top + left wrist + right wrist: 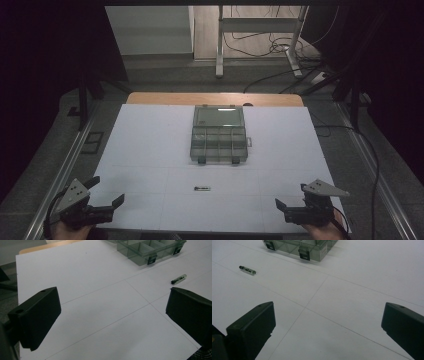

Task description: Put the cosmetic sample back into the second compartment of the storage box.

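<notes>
A clear plastic compartment box point(219, 140) lies in the middle of the white table top point(150, 145), its lid folded back and two dark latches facing me. A small metal pin with a dark tip point(202, 188) lies flat in front of the box, between the two grippers. My left gripper point(107, 190) rests at the near left corner, open and empty. My right gripper point(291, 196) sits at the near right corner, open and empty too. The left gripper view shows the pin point(179, 279) and the box point(150, 251) past its wide jaws. The right gripper view shows the same pin point(247, 269) and box point(299, 247).
A wooden strip point(215, 98) borders the table's far edge. Metal rails point(65, 165) run along both sides. Beyond the table, cables point(280, 47) and a desk frame point(260, 25) stand on the floor. Wide bare table surface lies around the box and the pin.
</notes>
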Motion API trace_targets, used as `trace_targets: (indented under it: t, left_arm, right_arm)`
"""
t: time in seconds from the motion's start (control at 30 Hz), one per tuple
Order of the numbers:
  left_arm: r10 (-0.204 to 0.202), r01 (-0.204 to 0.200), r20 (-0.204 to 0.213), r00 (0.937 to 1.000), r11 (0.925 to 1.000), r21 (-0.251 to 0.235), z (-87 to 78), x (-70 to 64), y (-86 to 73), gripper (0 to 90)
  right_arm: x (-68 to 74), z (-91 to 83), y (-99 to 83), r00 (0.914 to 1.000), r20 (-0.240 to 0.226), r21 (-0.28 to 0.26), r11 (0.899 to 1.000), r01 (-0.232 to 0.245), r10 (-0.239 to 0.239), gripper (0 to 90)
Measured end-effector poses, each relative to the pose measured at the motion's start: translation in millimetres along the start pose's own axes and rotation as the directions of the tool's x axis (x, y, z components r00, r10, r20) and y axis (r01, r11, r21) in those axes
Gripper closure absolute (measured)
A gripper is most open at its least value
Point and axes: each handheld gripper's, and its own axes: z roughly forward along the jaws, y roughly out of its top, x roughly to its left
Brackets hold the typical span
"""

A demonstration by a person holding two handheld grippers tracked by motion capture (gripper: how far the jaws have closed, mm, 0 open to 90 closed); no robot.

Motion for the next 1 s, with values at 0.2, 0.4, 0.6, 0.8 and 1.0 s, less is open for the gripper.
trace_targets:
  t: [0.2, 0.4, 0.6, 0.8, 1.0]
  left_arm:
    - [-0.007, 0.007, 0.002, 1.0, 1.0, -0.001, 0.1, 0.7, -0.2, 0.2]
    - [-0.018, 0.018, 0.007, 0.9998, 0.9998, -0.003, 0.1, 2.3, -0.4, 0.3]
    - [-0.018, 0.018, 0.006, 0.9998, 0.9998, 0.005, 0.8, 2.3, -0.1, 0.5]
    - [-0.019, 0.019, 0.006, 0.9998, 0.9998, 0.005, 0.7, 2.4, -0.1, 0.6]
    - [-0.014, 0.014, 0.008, 0.9999, 0.9999, 0.005, 0.7, 1.9, 0.1, 0.6]
  right_arm:
    - [-1.0, 2.7, 1.7, 0.9998, -0.019, 0.017, 1.0, -0.007, 0.007, 0.0]
    - [-0.1, 7.2, 6.2, 0.9977, -0.065, -0.001, 1.0, -0.022, 0.022, 0.0]
    - [5.5, 13.9, 9.1, 0.9965, -0.081, 0.001, 1.0, 0.02, -0.02, 0.0]
    - [8.1, 19.3, 11.3, 0.9944, -0.1, 0.001, 0.999, 0.036, -0.035, 0.0]
    - [10.7, 23.7, 14.7, 0.9899, -0.131, -0.013, 0.999, 0.052, -0.054, 0.0]
